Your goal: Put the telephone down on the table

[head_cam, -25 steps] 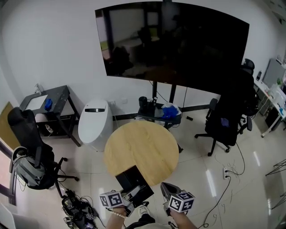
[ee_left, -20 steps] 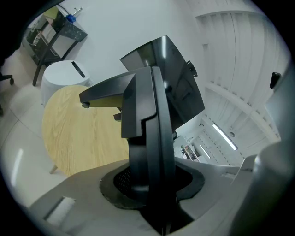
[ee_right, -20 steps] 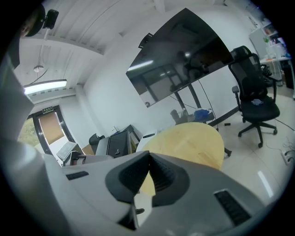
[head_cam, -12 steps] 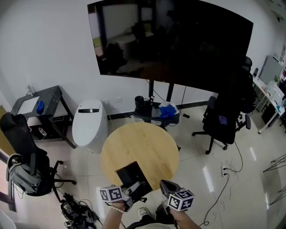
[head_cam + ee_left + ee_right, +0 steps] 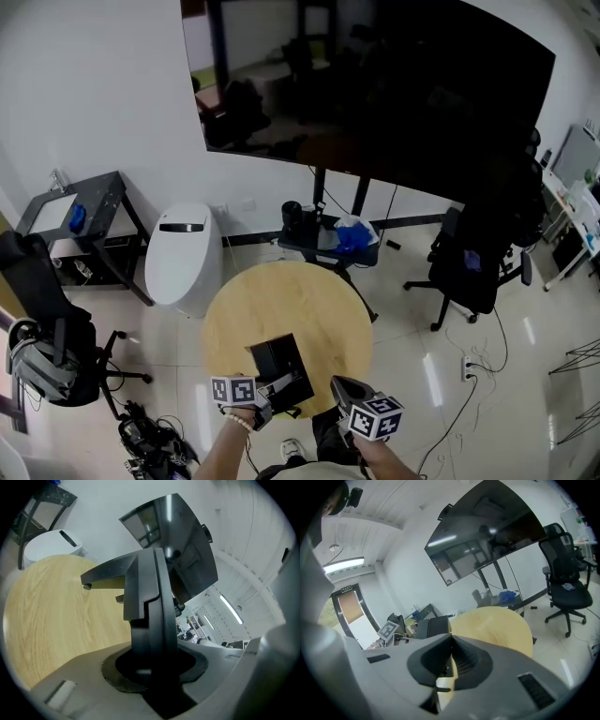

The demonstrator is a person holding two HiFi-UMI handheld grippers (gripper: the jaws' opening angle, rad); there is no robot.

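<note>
Since a second ago I've brought the left gripper (image 5: pixel 270 396) forward. Its jaws are clamped on the telephone (image 5: pixel 278 367), now over the table (image 5: pixel 281 295) at its near edge, probably not touching wood yet. Right gripper (image 5: pixel 451 660) closed, empty. Left to do: lower, release.

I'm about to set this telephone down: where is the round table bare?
The round table is bare across its middle, far rim toward the screen stand, and right side. Only the near edge is crowded: the telephone in the left gripper, the right gripper beside it.
</note>
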